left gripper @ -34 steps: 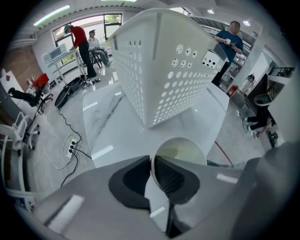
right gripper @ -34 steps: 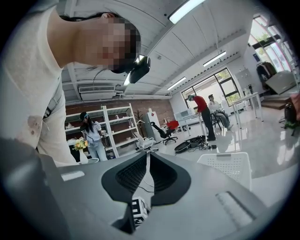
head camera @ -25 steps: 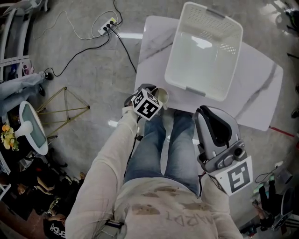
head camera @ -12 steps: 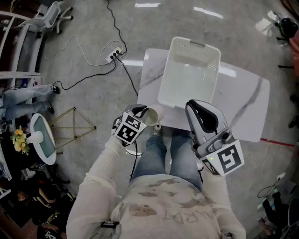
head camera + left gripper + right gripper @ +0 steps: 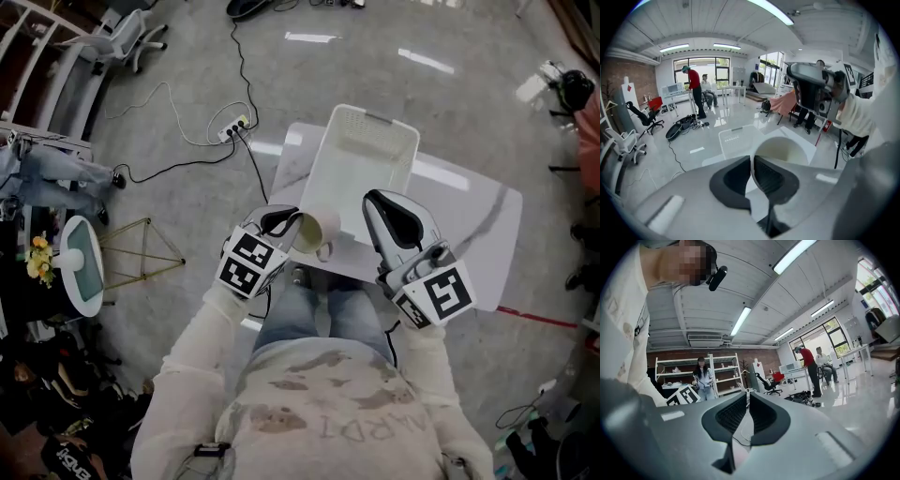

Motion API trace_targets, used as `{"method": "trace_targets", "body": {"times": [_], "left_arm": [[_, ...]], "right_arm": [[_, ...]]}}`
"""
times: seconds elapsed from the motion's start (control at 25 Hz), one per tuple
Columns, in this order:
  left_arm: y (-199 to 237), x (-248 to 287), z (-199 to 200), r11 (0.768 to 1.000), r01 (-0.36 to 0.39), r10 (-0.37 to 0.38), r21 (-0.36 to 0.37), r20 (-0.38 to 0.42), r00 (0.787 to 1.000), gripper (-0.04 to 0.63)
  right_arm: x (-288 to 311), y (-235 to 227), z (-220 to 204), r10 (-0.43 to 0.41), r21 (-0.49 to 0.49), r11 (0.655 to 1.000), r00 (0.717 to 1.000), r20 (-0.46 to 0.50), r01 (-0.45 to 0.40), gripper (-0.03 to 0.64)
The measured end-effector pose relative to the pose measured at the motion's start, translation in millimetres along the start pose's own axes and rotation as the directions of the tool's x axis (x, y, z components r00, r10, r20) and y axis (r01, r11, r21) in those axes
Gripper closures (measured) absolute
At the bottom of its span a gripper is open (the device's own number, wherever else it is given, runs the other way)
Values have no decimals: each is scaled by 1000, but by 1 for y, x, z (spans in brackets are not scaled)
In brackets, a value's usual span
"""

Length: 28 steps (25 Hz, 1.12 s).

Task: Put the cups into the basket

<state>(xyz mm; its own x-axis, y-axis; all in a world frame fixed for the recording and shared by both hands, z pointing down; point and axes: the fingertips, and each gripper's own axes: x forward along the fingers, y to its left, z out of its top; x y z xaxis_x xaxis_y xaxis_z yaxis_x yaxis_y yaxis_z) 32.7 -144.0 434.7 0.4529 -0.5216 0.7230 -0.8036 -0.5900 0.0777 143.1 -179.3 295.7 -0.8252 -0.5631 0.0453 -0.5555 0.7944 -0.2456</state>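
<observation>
A cream cup (image 5: 317, 232) lies on its side in my left gripper (image 5: 285, 225), which is shut on the cup's rim. The cup hangs over the table's near edge, just short of the white slotted basket (image 5: 361, 169). In the left gripper view the cup (image 5: 783, 151) opens upward past the jaws, whose tips (image 5: 752, 161) pinch its wall, and the basket (image 5: 736, 139) is beyond it. My right gripper (image 5: 377, 202) is shut and holds nothing, raised over the basket's near right corner. The right gripper view shows its jaws (image 5: 747, 399) together, pointing up into the room.
The basket stands on a white marble table (image 5: 469, 220). A power strip with cables (image 5: 232, 127) lies on the floor to the left. A small round side table (image 5: 78, 267) and a wire stand (image 5: 141, 248) are further left. Several people stand at the far desks (image 5: 696, 91).
Both grippers have risen and moved toward the basket. The left one still carries the cup, now at the basket's near edge; the right one has come up beside it.
</observation>
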Motion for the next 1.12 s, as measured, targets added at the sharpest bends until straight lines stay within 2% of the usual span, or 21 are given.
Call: {"method": "trace_targets", "body": {"times": [0.16, 0.28, 0.48, 0.68, 1.12], "left_arm": [[-10, 16, 35, 999, 4, -1, -42, 70, 998, 568], [-12, 38, 43, 999, 12, -10, -30, 66, 998, 568], [-4, 85, 38, 999, 32, -33, 28, 12, 999, 568], [2, 138, 32, 994, 87, -84, 72, -49, 995, 568], [14, 233, -5, 975, 173, -142, 137, -211, 967, 568]], "right_arm": [[3, -13, 2, 9, -4, 1000, 1000, 1, -9, 578], [4, -20, -2, -12, 7, 1000, 1000, 8, 12, 578], [7, -28, -12, -77, 19, 997, 997, -1, 77, 578], [7, -41, -23, -156, 39, 987, 988, -15, 156, 578], [8, -57, -55, -289, 102, 951, 957, -39, 291, 578]]}}
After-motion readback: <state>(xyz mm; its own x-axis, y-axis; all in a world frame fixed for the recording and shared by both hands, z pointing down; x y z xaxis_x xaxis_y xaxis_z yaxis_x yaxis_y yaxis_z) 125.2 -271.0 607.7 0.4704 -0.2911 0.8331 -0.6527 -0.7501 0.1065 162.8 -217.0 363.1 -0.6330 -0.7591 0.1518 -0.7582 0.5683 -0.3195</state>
